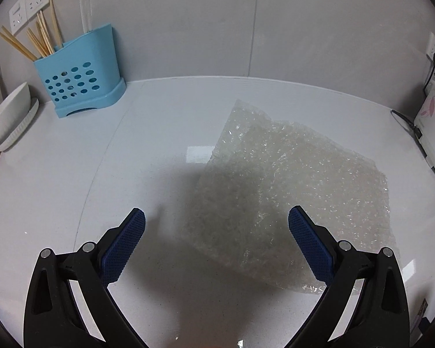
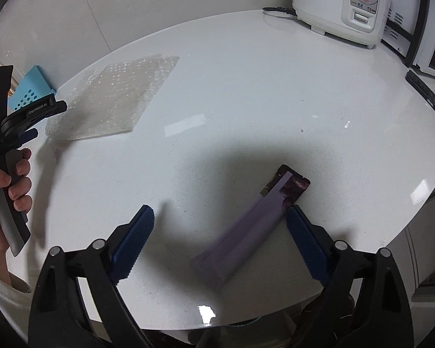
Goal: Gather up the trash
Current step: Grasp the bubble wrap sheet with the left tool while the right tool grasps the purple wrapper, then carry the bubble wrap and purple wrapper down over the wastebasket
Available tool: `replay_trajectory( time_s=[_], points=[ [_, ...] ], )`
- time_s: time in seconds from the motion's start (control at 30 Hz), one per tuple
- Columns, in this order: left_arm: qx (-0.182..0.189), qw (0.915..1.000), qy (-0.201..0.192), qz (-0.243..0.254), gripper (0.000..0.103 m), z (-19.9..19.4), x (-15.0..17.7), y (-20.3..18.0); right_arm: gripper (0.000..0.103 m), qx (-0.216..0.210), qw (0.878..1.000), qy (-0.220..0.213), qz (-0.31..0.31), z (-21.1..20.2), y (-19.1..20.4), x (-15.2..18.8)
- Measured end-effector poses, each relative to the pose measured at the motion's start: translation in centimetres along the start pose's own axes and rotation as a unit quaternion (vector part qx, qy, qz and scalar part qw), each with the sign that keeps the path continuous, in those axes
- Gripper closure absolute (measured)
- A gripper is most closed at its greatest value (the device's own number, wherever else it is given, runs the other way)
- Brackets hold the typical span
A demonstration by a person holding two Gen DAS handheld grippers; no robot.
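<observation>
On the white desk [image 1: 72, 174] the left tool [image 1: 217, 220] hovers with its jaws apart and empty above the near edge of the bubble wrap [image 1: 290, 179] (lying flat). Further right, the right tool [image 2: 220, 217] is also spread wide, a purple wrapper [image 2: 255, 226] lying between its fingers, ungripped.

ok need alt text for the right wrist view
The open right gripper hovers over a purple wrapper lying on a white countertop. A sheet of bubble wrap lies further back on the left, near the left gripper held in a hand; a white rice cooker stands at the back.
</observation>
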State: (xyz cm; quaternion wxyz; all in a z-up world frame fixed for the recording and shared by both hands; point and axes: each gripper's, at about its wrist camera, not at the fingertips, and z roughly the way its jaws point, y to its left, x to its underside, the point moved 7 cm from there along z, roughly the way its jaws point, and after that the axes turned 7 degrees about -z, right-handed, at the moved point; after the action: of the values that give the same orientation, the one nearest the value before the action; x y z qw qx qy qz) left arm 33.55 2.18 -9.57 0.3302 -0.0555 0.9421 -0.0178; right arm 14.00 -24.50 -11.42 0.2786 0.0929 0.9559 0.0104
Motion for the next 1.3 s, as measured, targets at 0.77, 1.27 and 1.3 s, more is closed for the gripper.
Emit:
replay_trajectory(
  time_s=[0.77,1.27,1.3],
  points=[
    [0.009,0.9982,0.053,-0.027,0.099,-2.7,3.7,-1.0,0.086,0.037,0.999,-0.010,-0.039,0.0,-0.5,-0.5],
    [0.046,0.9987,-0.006,-0.023,0.099,-11.2,5.8,-0.7,0.086,0.021,0.998,-0.024,-0.047,-1.2,-1.3,-0.8],
    [0.049,0.9985,-0.009,-0.022,0.099,-11.9,5.9,-0.8,0.086,0.020,0.998,-0.026,-0.048,-1.5,-1.3,-0.8]
  ],
)
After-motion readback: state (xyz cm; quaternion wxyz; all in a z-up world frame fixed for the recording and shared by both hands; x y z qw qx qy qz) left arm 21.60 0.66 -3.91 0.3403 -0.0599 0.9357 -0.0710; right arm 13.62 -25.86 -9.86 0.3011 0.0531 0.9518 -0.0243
